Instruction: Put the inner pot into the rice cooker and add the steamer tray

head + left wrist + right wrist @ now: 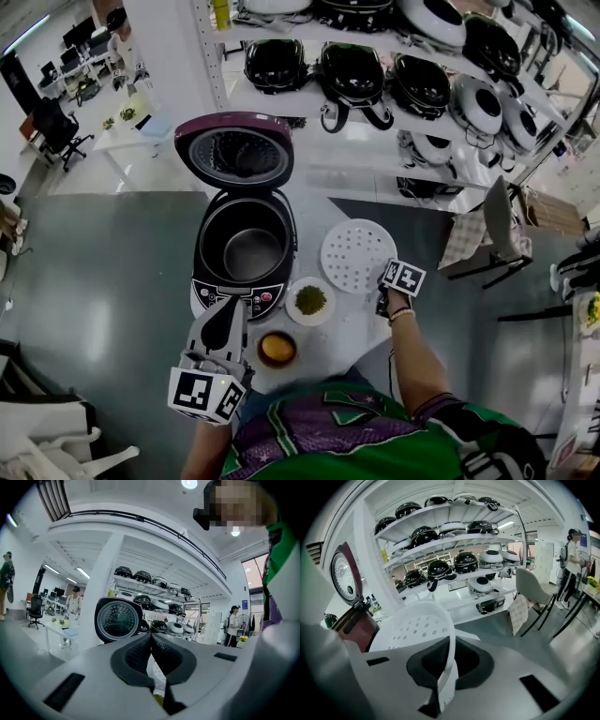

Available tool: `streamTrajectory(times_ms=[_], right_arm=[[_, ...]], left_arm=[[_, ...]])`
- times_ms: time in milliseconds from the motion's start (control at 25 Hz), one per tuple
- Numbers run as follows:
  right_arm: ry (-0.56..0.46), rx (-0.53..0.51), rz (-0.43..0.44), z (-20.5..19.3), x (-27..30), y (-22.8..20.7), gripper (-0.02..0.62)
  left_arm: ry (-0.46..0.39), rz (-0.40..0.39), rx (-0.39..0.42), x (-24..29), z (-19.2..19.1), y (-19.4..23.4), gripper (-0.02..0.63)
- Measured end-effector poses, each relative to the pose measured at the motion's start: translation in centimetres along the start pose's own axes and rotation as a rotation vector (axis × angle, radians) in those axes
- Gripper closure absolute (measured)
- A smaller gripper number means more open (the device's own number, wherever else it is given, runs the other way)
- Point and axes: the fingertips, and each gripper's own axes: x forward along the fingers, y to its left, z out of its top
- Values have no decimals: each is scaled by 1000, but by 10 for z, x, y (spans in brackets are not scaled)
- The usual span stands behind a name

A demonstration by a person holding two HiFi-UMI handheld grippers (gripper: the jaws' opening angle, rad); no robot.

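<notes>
White steamer tray (412, 627) pinched by right tool (450, 648), per right gripper view | left tool (151, 638) pressed together

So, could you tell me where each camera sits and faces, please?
Head view: on the person's head, looking steeply down at the rice cooker; right arm and shirt show.
Left gripper view: on the left tongs, shut, facing the cooker's lid; shirt at right.
Right gripper view: on the right tongs, gripping the steamer tray.
Shared: lid, shelves.
</notes>
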Motion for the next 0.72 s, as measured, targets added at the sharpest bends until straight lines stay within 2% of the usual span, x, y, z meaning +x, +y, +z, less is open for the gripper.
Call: streamTrajectory(times_ms=[320,720], right_arm=[[-55,29,-29,2,-66,3,583],[-155,83,-13,6,-145,35,583]], left_arm=[[-32,-49,-50,-37,17,11,584],[-58,-94,-56,-86,38,29,584]])
